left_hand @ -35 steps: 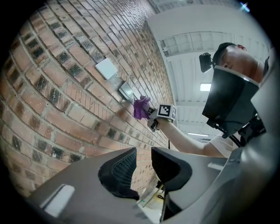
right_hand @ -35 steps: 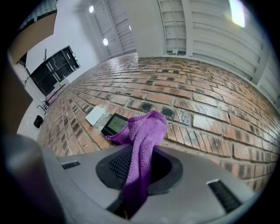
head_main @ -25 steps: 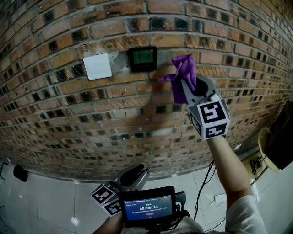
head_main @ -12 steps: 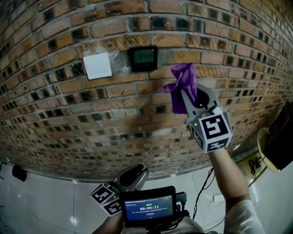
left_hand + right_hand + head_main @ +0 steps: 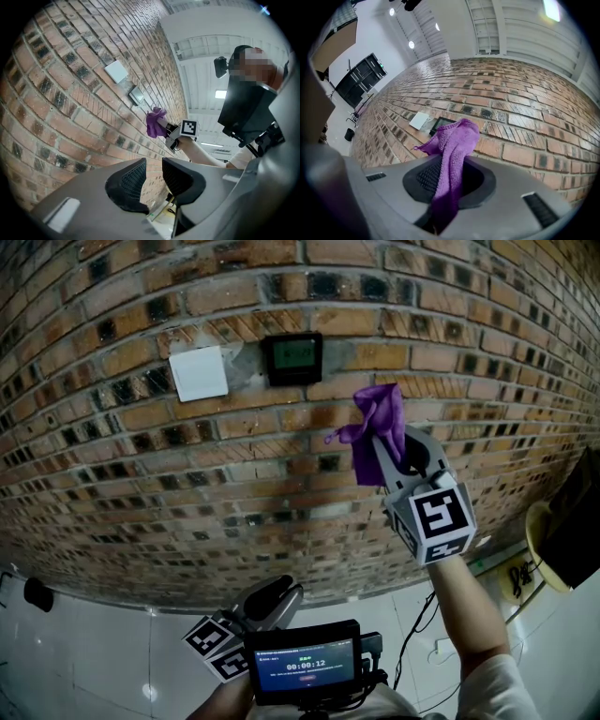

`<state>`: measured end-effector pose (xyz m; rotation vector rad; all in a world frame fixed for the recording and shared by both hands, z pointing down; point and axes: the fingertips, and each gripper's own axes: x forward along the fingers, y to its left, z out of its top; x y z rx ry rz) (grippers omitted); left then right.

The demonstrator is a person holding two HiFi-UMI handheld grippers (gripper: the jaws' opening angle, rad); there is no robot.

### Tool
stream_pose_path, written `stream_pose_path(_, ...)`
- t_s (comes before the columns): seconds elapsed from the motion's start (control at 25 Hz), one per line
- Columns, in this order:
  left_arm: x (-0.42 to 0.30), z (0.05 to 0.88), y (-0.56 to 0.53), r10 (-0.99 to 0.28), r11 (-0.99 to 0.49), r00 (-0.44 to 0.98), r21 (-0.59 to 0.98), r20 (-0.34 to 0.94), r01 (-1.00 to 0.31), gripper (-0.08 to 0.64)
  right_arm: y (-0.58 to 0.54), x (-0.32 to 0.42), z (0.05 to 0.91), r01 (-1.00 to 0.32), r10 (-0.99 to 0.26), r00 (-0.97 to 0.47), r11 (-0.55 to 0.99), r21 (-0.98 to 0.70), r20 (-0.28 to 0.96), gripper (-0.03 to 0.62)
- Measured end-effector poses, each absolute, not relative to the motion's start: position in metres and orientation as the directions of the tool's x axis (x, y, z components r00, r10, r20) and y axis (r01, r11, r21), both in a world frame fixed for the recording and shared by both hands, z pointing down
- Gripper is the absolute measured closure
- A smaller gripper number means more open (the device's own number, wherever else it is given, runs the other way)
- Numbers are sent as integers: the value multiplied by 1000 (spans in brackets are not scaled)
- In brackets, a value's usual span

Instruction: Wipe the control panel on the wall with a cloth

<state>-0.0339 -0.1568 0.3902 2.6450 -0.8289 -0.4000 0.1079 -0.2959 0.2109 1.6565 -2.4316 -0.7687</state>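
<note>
Purple cloth [image 5: 452, 154] clamped in right hand-held gripper [image 5: 449, 180]; control panel [image 5: 442, 123], white plate [image 5: 420, 120] on brick wall [image 5: 525, 126] beyond.

**Right arm raised, left held low**

The right gripper [image 5: 394, 444] is lifted high on an outstretched right forearm [image 5: 466, 592], with its marker cube [image 5: 438, 515] facing the head camera. Its jaws are clamped on a purple cloth [image 5: 452, 150], which stands up out of them. The left gripper [image 5: 277, 597] sits low near the body, tilted upward. Its 2 jaws stand slightly apart with nothing between them.
</note>
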Motion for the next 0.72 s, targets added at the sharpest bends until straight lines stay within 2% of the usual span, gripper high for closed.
stream_pose_path(0.72,-33,392,-158,-591,-770,791,404,-162,-493,451,-283,115,250,-854,-905,-403,318,411,-136,511)
